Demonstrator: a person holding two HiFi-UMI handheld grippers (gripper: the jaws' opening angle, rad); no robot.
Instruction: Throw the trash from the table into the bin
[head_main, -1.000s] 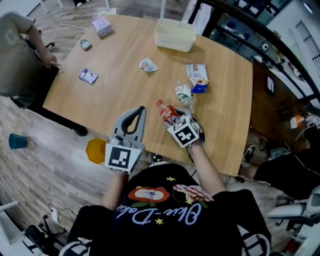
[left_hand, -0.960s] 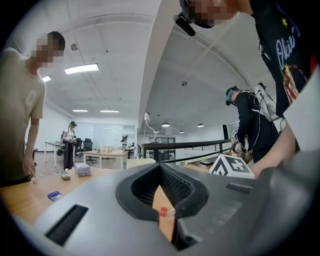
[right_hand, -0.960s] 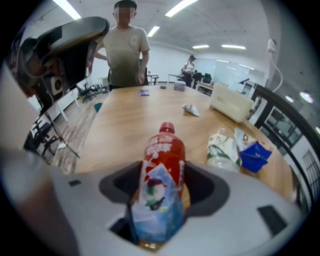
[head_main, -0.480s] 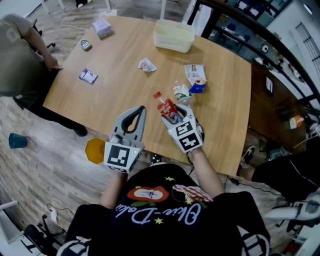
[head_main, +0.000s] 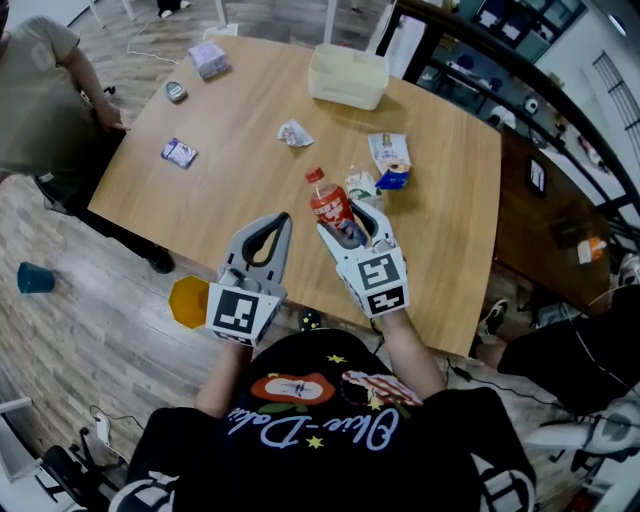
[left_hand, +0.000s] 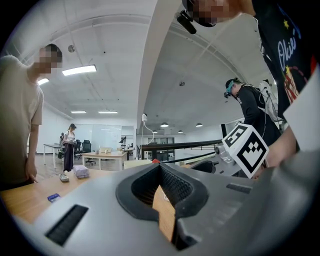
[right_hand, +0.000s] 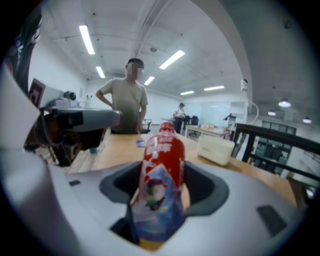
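Right gripper view shows your right gripper (head_main: 350, 228) with jaws clamped low on the red bottle (right_hand: 164, 150) above the table (head_main: 240, 120), your left gripper (head_main: 283, 217) with jaws together, and a fast swing to the lower-left orange bin (head_main: 190, 300) could tip it loose.

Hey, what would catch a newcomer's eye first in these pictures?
The red bottle stands out first, clamped in the right hand-held gripper over the near side of the wooden table. Beside it is the left hand-held gripper, shut and empty, with snack wrappers scattered beyond. An orange bin sits on the floor at the left.
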